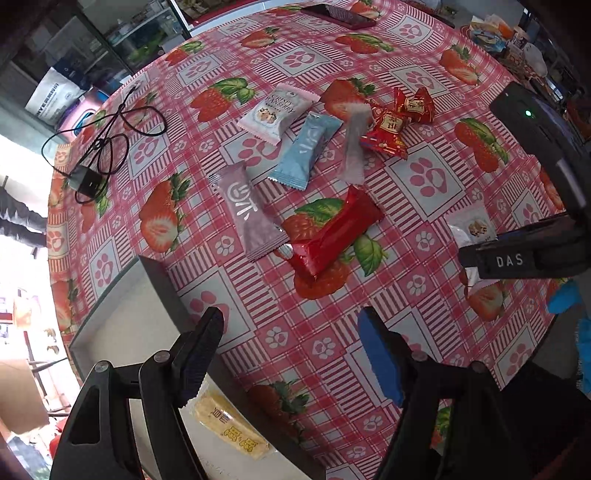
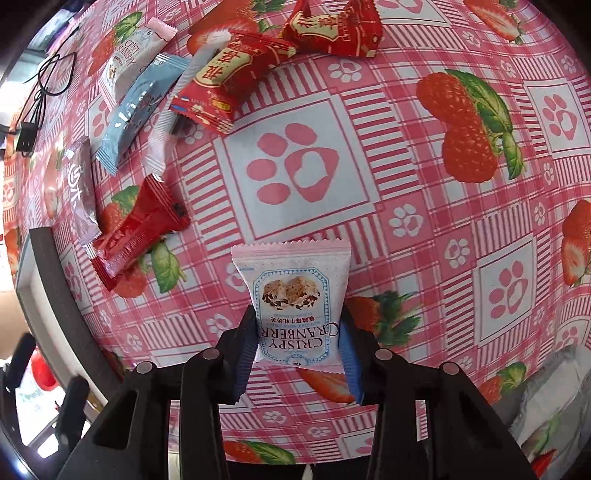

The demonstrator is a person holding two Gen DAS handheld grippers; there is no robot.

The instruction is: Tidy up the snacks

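Between the blue pads of my right gripper (image 2: 298, 332) sits a pink-and-white Crispy Cranberry packet (image 2: 295, 295), and the pads press its sides just above the table. In the left wrist view that gripper (image 1: 476, 254) is at the right, on the same packet (image 1: 474, 227). My left gripper (image 1: 291, 354) hangs open over the cloth with nothing between its fingers. Several snacks lie ahead: a red packet (image 1: 332, 232), a purple one (image 1: 247, 210), a light blue one (image 1: 306, 151), a second cranberry packet (image 1: 279, 112) and red candies (image 1: 388, 129). A grey tray (image 1: 122, 325) holds a yellow snack (image 1: 231, 432).
The round table wears a pink strawberry-and-paw cloth (image 2: 295, 173). A black cable with its charger (image 1: 99, 147) lies at the far left. A dark flat object (image 1: 340, 14) and clutter (image 1: 495, 33) sit at the far edge. A silvery bag (image 2: 554, 406) lies at the right.
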